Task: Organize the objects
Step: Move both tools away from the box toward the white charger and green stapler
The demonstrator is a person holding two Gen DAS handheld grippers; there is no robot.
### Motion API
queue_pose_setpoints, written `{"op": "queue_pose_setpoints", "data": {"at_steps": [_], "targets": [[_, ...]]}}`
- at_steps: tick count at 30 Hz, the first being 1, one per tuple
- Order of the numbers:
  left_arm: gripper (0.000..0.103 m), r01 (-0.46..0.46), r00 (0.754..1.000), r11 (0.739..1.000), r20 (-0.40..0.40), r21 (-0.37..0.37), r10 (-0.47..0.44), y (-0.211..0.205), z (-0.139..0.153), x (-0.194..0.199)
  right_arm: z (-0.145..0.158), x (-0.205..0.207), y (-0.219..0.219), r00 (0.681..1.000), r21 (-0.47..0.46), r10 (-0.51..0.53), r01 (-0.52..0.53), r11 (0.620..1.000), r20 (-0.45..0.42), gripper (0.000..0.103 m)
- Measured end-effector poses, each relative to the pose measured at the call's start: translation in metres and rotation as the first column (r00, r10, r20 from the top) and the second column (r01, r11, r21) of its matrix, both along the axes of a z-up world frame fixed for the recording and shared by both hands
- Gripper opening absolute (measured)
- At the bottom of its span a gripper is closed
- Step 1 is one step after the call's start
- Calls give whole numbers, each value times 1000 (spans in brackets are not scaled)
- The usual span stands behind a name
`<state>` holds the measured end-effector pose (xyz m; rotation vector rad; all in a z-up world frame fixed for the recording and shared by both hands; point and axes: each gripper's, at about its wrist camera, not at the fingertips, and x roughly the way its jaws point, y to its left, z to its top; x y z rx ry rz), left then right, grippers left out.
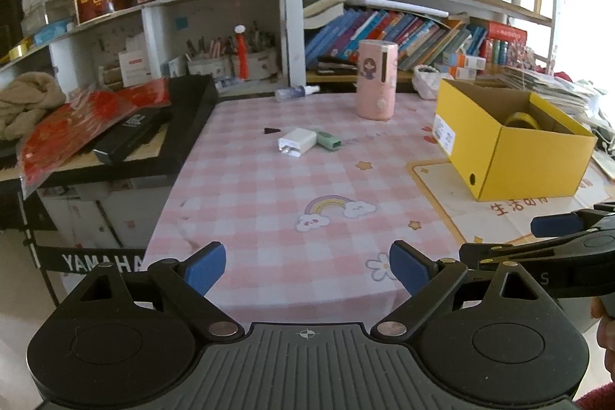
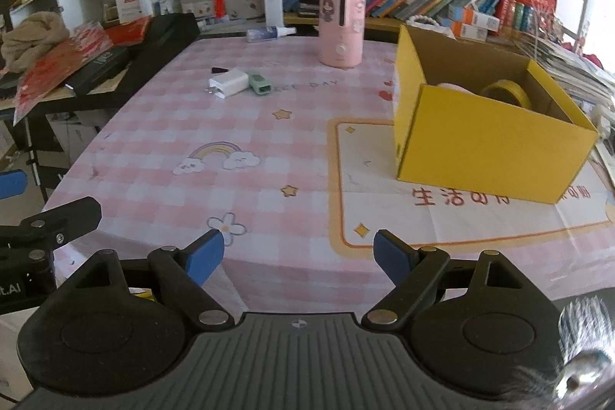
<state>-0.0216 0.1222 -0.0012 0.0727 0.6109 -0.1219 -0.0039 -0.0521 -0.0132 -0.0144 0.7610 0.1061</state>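
A white charger plug (image 1: 296,141) (image 2: 227,83) and a small green gadget (image 1: 326,140) (image 2: 258,83) lie together on the pink checked tablecloth, with a tiny dark piece (image 1: 271,130) (image 2: 219,69) just left of them. A yellow open box (image 1: 511,137) (image 2: 488,125) stands at the right and holds a roll of yellow tape (image 1: 522,120) (image 2: 506,92) and something pink. My left gripper (image 1: 306,266) is open and empty over the table's near edge. My right gripper (image 2: 298,254) is open and empty too, and shows at the right of the left wrist view (image 1: 557,233).
A tall pink cylinder device (image 1: 376,78) (image 2: 341,22) stands at the back of the table, a small spray bottle (image 1: 296,92) (image 2: 269,33) lies behind it. A black keyboard with red packaging (image 1: 127,125) (image 2: 96,64) borders the left. Bookshelves (image 1: 403,29) fill the back.
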Motion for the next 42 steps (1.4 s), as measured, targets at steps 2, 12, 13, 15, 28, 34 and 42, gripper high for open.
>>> {"op": "queue_pose_setpoints", "data": {"at_steps": [2, 12, 13, 15, 28, 34, 42], "targets": [[94, -7, 1000, 1000, -3, -2, 7, 3, -1, 1, 0, 2, 4, 1000, -2, 10, -10, 1000, 0, 84], [94, -31, 999, 999, -21, -8, 31, 11, -5, 15, -3, 21, 13, 999, -7, 41, -41, 999, -12, 84], [94, -34, 999, 999, -23, -7, 34, 11, -6, 18, -4, 24, 14, 999, -6, 43, -43, 999, -14, 84], [94, -41, 999, 999, -27, -5, 41, 12, -7, 23, -6, 32, 16, 999, -5, 51, -51, 999, -17, 84], [94, -77, 996, 997, -54, -3, 76, 8, -12, 90, -8, 109, 16, 995, -4, 92, -93, 996, -37, 84], [94, -92, 994, 996, -64, -1, 92, 2, -14, 121, -8, 147, 10, 993, -2, 110, -110, 994, -42, 84], [94, -111, 991, 994, -77, 9, 112, -5, -15, 156, -10, 188, 2, 991, 11, 126, -126, 992, -53, 84]]}}
